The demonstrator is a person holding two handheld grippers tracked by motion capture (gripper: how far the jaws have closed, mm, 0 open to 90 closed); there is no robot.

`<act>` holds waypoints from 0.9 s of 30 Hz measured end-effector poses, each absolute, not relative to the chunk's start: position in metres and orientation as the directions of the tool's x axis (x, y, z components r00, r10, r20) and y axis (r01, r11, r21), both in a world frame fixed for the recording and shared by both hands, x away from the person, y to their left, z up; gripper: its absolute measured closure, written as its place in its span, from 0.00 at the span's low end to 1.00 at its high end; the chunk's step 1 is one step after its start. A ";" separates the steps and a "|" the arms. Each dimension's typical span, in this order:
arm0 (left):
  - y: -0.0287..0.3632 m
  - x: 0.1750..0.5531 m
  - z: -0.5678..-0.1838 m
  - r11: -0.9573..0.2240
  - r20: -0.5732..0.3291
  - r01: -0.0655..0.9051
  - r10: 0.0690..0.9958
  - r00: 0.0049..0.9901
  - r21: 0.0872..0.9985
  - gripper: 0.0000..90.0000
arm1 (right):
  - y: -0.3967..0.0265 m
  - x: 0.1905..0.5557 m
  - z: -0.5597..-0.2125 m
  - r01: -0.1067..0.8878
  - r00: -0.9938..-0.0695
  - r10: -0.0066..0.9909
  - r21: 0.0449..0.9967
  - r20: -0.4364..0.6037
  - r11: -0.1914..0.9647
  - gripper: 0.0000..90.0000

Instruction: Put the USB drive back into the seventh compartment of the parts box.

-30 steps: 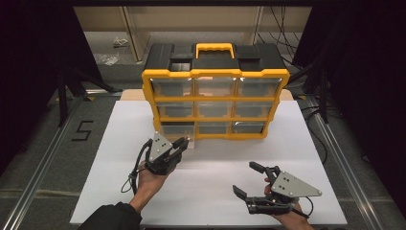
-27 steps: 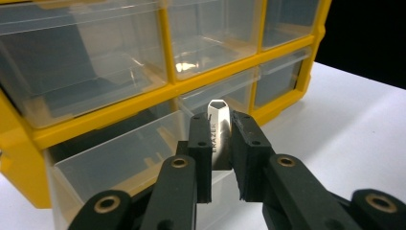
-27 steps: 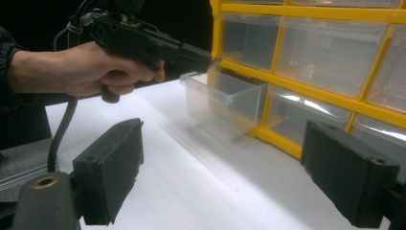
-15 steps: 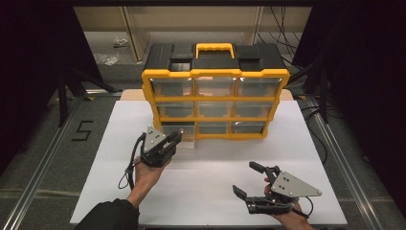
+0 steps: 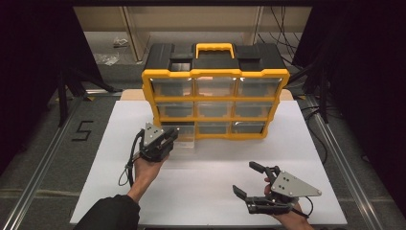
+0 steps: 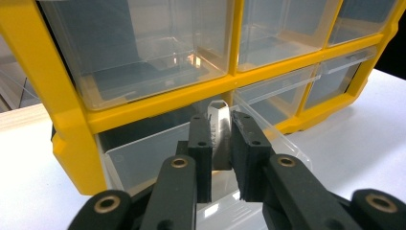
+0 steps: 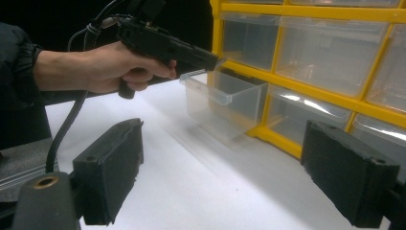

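A yellow and black drawer cabinet (image 5: 215,73) with clear drawers stands at the back of the white table top (image 5: 206,165). Its bottom-left drawer (image 5: 184,134) is pulled out. My left gripper (image 5: 169,136) hovers just over that open drawer (image 6: 143,158), shut on a small pale piece with printed lettering (image 6: 219,127) that stands upright between the pads. In the right gripper view the left gripper (image 7: 210,61) points at the drawer's (image 7: 222,98) front rim. My right gripper (image 5: 244,177) rests near the front right of the table, open, with nothing between its pads (image 7: 112,167).
The other clear drawers (image 5: 214,87) of the cabinet (image 6: 62,96) look closed. A black cable (image 5: 130,163) trails from the left gripper along the forearm. Dark floor and metal rails border the table on both sides, with shelving behind the cabinet.
My left gripper has shifted a little left and closer to the cabinet's open drawer, still shut on the small piece. The right gripper has stayed where it was.
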State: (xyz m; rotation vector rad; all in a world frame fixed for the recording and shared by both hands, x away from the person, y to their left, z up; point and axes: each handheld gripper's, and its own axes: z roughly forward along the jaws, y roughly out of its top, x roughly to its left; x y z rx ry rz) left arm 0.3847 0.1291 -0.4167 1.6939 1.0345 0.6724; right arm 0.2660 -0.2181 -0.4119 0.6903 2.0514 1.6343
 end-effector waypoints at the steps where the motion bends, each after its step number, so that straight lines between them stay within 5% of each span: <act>1: 0.129 0.385 -0.417 -0.133 -0.039 0.322 0.879 0.476 0.937 0.87 | -0.218 0.266 -0.412 0.117 -0.785 0.619 0.976 -0.022 0.182 0.17; 24: 0.134 0.393 -0.421 -0.137 -0.038 0.356 0.896 0.442 0.924 0.86 | -0.218 0.266 -0.412 0.117 -0.787 0.617 0.976 -0.022 0.184 0.17; 27: 0.134 0.393 -0.420 -0.128 -0.045 0.354 0.896 0.442 0.927 0.77 | -0.218 0.266 -0.412 0.118 -0.785 0.619 0.976 -0.020 0.183 0.17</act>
